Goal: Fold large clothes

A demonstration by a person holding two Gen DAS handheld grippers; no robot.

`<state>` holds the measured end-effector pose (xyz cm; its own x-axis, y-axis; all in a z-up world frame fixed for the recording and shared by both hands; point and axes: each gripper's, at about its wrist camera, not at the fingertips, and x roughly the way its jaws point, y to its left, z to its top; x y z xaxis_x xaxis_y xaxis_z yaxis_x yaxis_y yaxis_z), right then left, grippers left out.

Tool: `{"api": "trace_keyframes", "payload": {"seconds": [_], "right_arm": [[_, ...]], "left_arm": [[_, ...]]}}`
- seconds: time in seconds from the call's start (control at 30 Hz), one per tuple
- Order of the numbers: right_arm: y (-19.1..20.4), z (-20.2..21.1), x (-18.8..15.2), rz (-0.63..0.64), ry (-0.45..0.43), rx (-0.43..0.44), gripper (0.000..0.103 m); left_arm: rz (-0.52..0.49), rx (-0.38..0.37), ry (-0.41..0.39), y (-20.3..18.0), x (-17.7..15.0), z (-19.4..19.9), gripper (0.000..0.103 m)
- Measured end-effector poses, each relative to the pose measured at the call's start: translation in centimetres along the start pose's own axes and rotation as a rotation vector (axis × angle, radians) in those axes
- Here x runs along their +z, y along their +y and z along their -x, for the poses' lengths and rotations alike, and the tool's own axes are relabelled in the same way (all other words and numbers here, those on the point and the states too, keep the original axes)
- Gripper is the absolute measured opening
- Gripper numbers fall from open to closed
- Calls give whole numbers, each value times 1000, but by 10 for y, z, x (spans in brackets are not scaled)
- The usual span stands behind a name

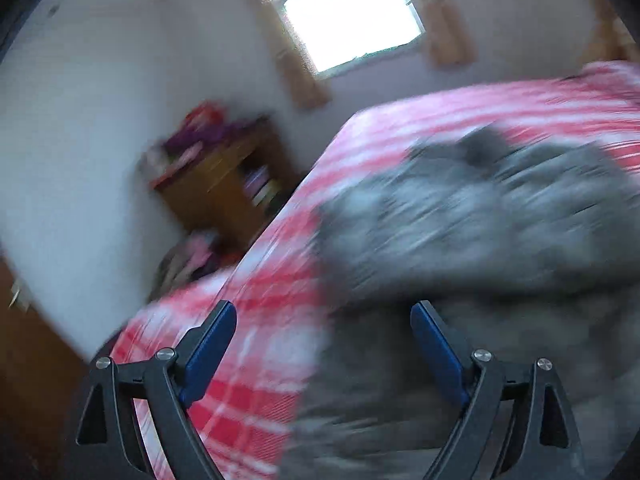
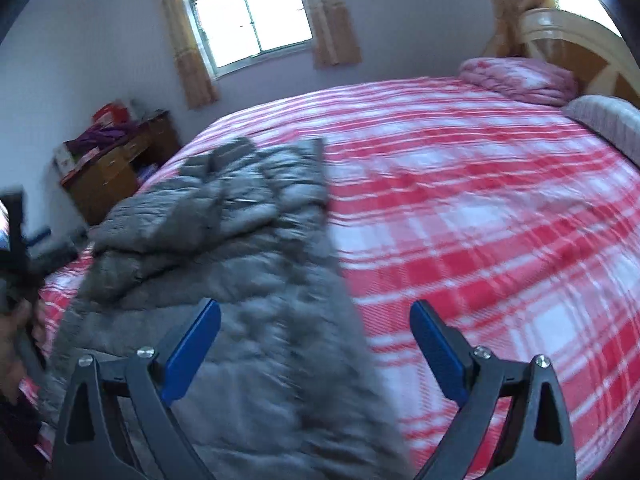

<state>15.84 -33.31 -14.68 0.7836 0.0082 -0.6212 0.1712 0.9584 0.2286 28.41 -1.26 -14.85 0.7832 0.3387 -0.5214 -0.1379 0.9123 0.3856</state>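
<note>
**Grey padded coat lying on a red checked bed, both grippers open above it**

A grey quilted coat lies spread along the left side of a large bed, which is covered in a red, pink and white checked sheet. The coat runs from the near edge of the bed up toward the far left corner, with one sleeve or flap folded across its upper part. Its far end stops short of the bed's far edge, and the right half of the bed is bare sheet.

The right gripper hovers over the near part of the coat with its blue-padded jaws spread wide and nothing between them; the left pad sits over the grey fabric, the right pad over the sheet. The left gripper is also wide open and holds nothing. It hangs over the coat's left edge, where grey fabric meets checked sheet; that view is badly blurred.

At the far right corner of the bed a folded checked quilt rests against a pale wooden headboard. Beyond the bed's left side a wooden cabinet stands against the wall with clothes heaped on top. A curtained window glows in the far wall.
</note>
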Motion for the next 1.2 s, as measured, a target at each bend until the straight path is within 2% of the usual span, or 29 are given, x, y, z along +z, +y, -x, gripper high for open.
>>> {"api": "trace_keyframes", "payload": {"seconds": [0.07, 0.13, 0.2, 0.3, 0.4, 0.5, 0.53, 0.57, 0.6, 0.63, 0.67, 0.73, 0.97, 1.2], "right_arm": [[23, -13, 14, 26, 15, 41, 97], [42, -28, 24, 40, 36, 72, 97], [60, -46, 35, 43, 57, 93, 97], [79, -74, 46, 37, 74, 110, 97], [89, -102, 51, 32, 101, 92, 97], [93, -134, 51, 4, 136, 102, 93], [94, -141, 51, -1, 148, 109, 82], [96, -148, 50, -3, 166, 126, 65], [100, -155, 48, 8, 193, 163, 55], [103, -156, 47, 20, 198, 177, 39], [106, -155, 45, 31, 192, 176, 30], [107, -149, 43, 48, 172, 160, 20], [82, -136, 41, 30, 163, 90, 17], [70, -130, 38, 33, 164, 65, 16]], "left_arm": [[51, 51, 91, 19, -17, -32, 89], [81, 73, 137, 28, -33, -50, 89], [86, 82, 157, 27, -44, -59, 89], [150, 66, 184, 35, -54, -71, 90], [216, 50, 196, 45, -59, -75, 95], [229, 42, 191, 47, -61, -77, 95], [231, 39, 193, 47, -61, -78, 95], [233, 37, 194, 46, -61, -78, 95], [238, 33, 196, 46, -61, -78, 95], [241, 30, 196, 48, -61, -78, 95], [246, 26, 198, 48, -61, -78, 96], [254, 19, 202, 50, -61, -79, 96], [282, -5, 211, 54, -63, -80, 96], [280, -7, 222, 53, -64, -80, 96]]}}
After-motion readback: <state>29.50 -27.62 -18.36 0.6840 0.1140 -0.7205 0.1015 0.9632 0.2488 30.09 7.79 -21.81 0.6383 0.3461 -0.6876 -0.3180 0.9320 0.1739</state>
